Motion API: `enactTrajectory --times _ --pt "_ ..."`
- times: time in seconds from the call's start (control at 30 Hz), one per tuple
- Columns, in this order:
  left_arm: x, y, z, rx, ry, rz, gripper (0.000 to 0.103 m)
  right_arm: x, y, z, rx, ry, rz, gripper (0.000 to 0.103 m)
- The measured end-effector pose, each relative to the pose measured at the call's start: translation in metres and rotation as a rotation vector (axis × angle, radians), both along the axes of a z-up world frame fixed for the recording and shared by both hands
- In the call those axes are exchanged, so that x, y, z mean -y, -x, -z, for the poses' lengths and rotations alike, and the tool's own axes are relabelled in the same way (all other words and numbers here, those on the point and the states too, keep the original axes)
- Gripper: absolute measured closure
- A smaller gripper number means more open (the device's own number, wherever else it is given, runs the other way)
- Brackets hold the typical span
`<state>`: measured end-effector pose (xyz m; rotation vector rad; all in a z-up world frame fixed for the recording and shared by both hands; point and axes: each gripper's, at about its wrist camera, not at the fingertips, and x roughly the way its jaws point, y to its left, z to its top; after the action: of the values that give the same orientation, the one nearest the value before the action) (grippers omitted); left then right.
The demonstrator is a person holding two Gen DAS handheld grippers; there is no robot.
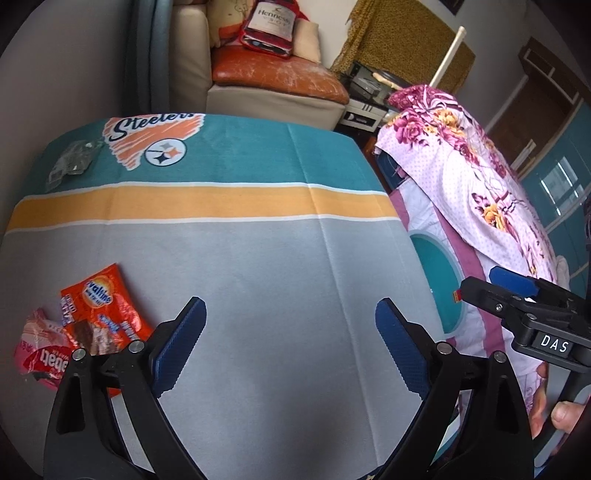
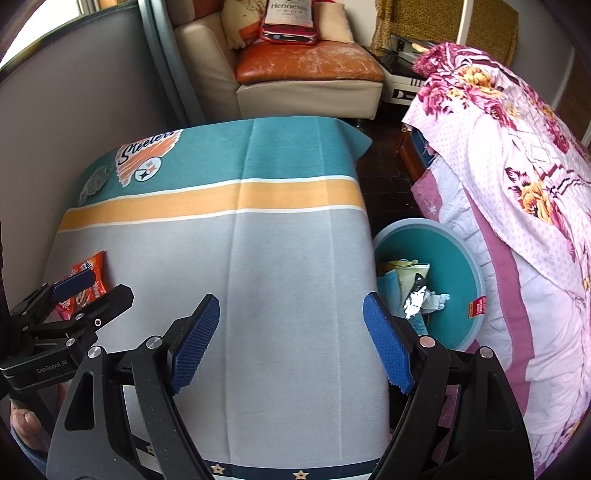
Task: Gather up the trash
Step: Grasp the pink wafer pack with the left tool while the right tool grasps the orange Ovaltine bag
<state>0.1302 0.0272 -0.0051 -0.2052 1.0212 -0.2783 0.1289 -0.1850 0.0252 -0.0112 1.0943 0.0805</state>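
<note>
We're hovering both grippers over the table cloth [image 1: 258,277] right now, and going left to right: the leftover trash is sitting at the near-left edge, a pink wrapper [image 1: 40,354] touching an orange Ovaltine wrapper [image 1: 101,306], with a clear crumpled plastic wrapper [image 1: 72,164] well apart at the far-left corner beside the "Steelers" logo [image 1: 155,138]. Our left gripper [image 1: 291,347] is standing wide open with nothing between the pads, just right of the orange wrapper. Our right gripper [image 2: 291,343] is gaping wide and empty too, parked over the table's right edge, and beside that edge, down low, the teal bin [image 2: 450,254] is already holding some paper and foil scraps. What could go wrong, we're guessing: the pink and orange wrappers are overlapping, so a pinch might drag only one and flick the other off the edge; they're thin and flat, so the pads could snag the cloth instead; and the clear one is easy to miss against the teal. Also the two grippers are sitting close, so a reach across could bump them. Readable stuff: "Steelers" on the cloth, "valtine" on the orange pack, "Hennessy" on the pillow [image 1: 271,26] on the couch, "DAS" and "GenRobot.AI" on the gripper bodies. The pink wrapper's print is upside down and we can't make it out.
</note>
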Motion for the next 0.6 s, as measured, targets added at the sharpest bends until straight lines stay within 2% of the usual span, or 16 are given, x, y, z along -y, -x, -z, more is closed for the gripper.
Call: enactTrajectory --times 0.47,0.6 --pt "-0.155 0.04 0.005 -0.001 -0.041 -0.203 0.01 -0.153 -0.008 0.034 -0.113 -0.043 -0.315 0.026" --pt "-0.184 0.049 0.014 -0.008 -0.072 -0.217 0.01 -0.189 -0.012 0.051 -0.168 -0.063 -0.399 0.026"
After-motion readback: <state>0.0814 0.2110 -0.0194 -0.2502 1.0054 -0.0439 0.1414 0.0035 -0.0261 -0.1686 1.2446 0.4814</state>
